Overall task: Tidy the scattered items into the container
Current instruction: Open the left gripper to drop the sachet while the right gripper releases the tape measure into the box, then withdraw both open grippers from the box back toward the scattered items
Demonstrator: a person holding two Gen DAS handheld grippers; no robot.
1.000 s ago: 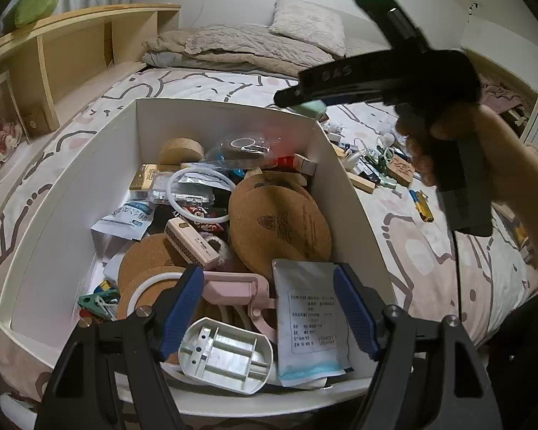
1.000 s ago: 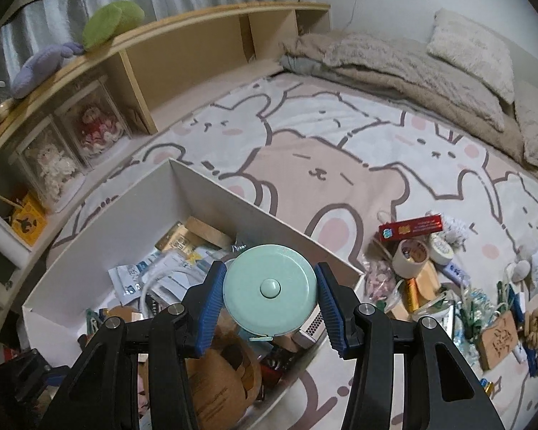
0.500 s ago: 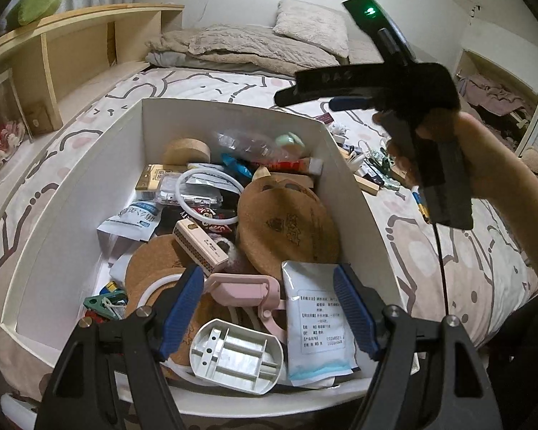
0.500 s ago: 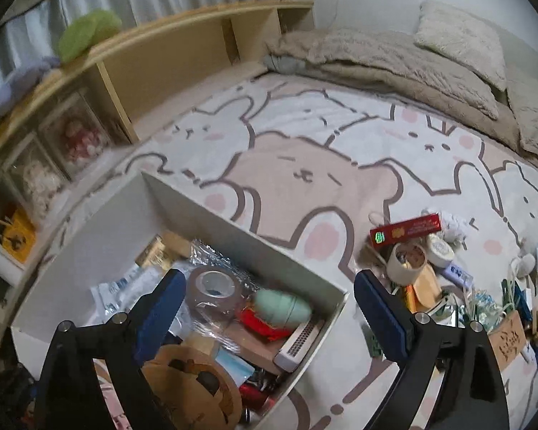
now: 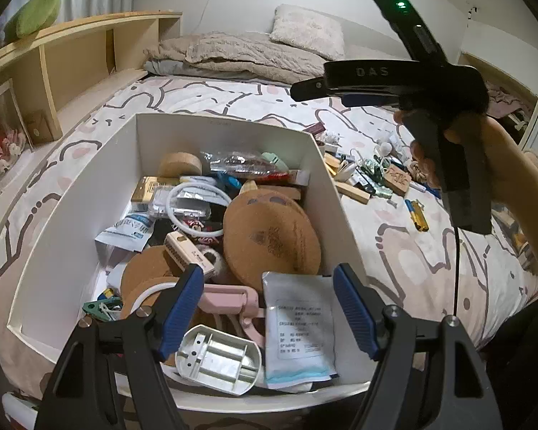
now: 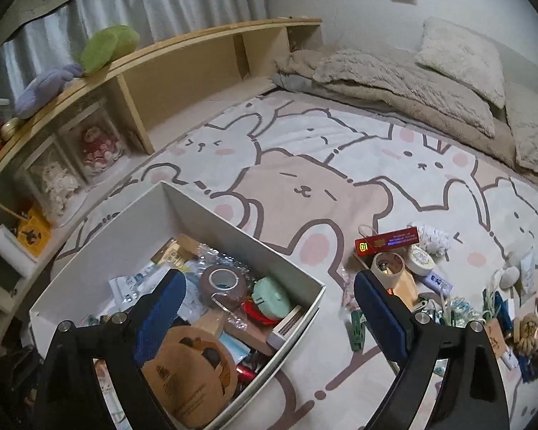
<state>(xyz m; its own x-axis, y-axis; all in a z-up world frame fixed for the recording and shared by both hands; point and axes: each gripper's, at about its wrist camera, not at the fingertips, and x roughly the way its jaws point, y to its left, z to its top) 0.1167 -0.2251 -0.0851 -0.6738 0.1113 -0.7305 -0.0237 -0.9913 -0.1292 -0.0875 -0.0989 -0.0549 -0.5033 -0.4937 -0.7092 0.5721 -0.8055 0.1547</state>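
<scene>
The white box [image 5: 71,215] stands on the bed, full of cork mats, packets, a cable and small items. A mint green tape measure [image 6: 270,297] lies on its side in the box's far right corner [image 5: 272,159], beside a roll of brown tape [image 6: 222,281]. My right gripper [image 6: 269,308] hangs open and empty above that corner. In the left wrist view a hand holds the right gripper [image 5: 305,89] side-on over the box's far wall. My left gripper [image 5: 269,308] hovers open over the near end, above a white packet [image 5: 297,322], gripping nothing.
Scattered items lie on the sheet right of the box: a red carton [image 6: 387,242], a tape roll [image 6: 387,265], a white tin [image 6: 421,258], a green clip [image 6: 358,329], batteries [image 5: 418,215]. A wooden shelf [image 6: 197,61] runs along the left; blankets and pillows [image 6: 394,82] lie behind.
My right gripper opened and let go of the mint tape measure, which dropped into the box's far corner; the gripper then rose and drew back a little. The left gripper stayed put.
</scene>
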